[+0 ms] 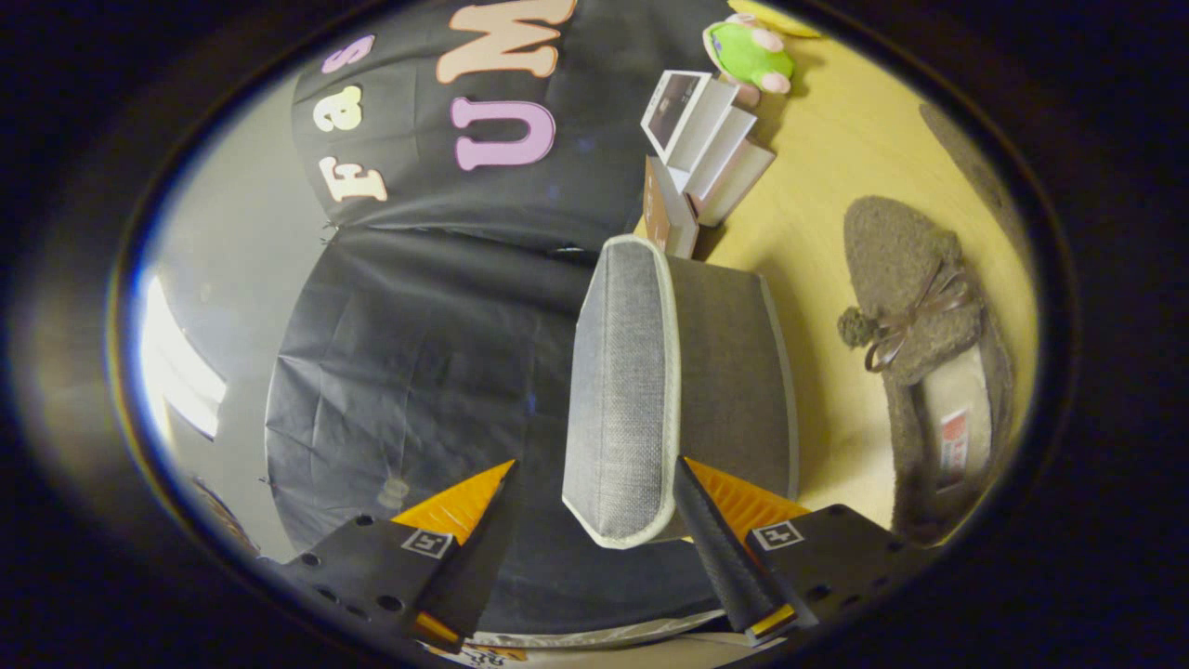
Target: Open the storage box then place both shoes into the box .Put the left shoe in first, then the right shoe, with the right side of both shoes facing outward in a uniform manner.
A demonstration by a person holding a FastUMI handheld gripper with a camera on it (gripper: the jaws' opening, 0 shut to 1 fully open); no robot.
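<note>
The grey fabric storage box [734, 362] stands on the wooden table [836, 186], and the view is rolled so the table runs up the right side. Its lid [622, 390], grey with white piping, lies on the box. My gripper [594, 465] is open, with the lid's near corner between the fingers. The right finger [711, 525] lies against the lid's rim at the box side. The left finger [460, 506] stands apart from the lid's top face. Beyond the box, a grey-brown slipper [915, 307] with a bow and a pompom lies on the table.
A stack of books or small boxes [706, 149] leans on the table just behind the storage box. A green plush toy [751, 51] sits farther back. The black cloth wall [418, 353] hangs beyond the left finger.
</note>
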